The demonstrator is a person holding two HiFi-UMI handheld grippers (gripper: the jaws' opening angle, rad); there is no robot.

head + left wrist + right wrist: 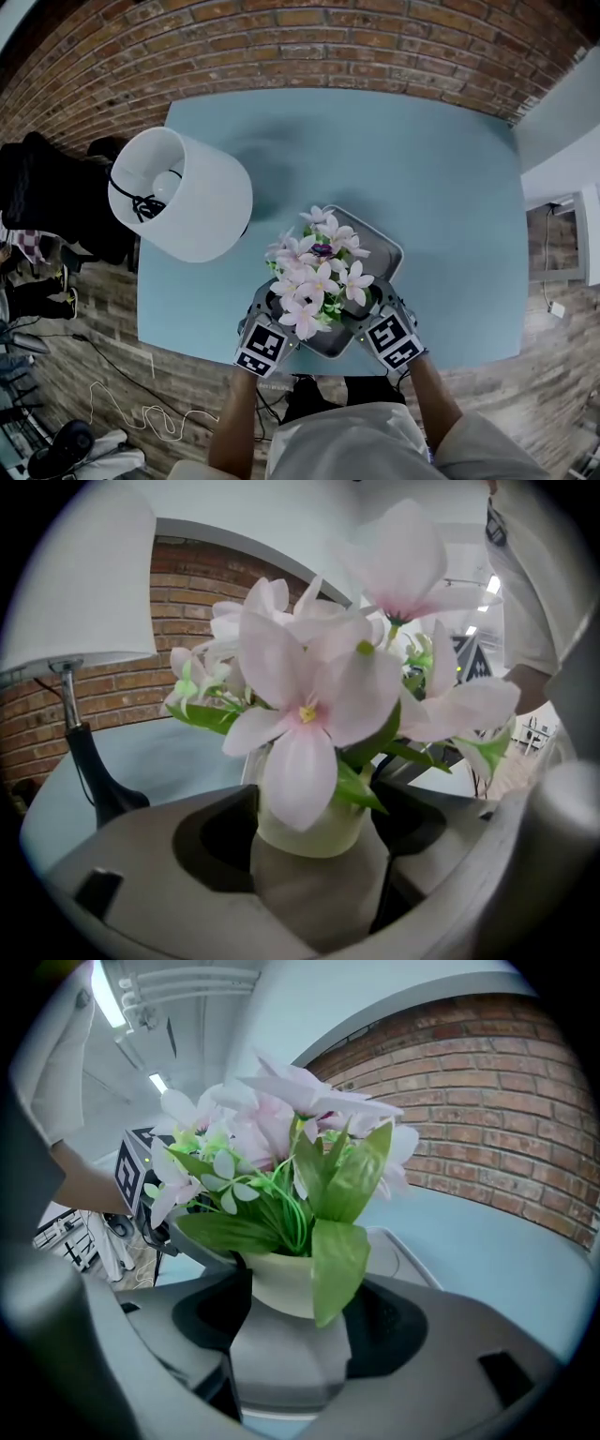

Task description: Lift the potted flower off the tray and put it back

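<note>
Jaws of both grippers clasp the pot; the lift looks to be at its very start.

A white-shaded lamp [183,206] stands at the left of the blue counter [422,169], apart from the work. Right of it, the left gripper [314,883] sits at the near-left, its jaws closed round the lower body of the potted flower [319,272]. The flower stands over the grey tray [384,246], close to the counter's near edge. The right gripper [291,1354] grasps the same pot from the near-right. Whether the pot's foot rests on the tray or hangs just clear of it cannot be told. By my reading the grasp is made, while the lift proper and the setting back down on the tray are left to do.
</note>
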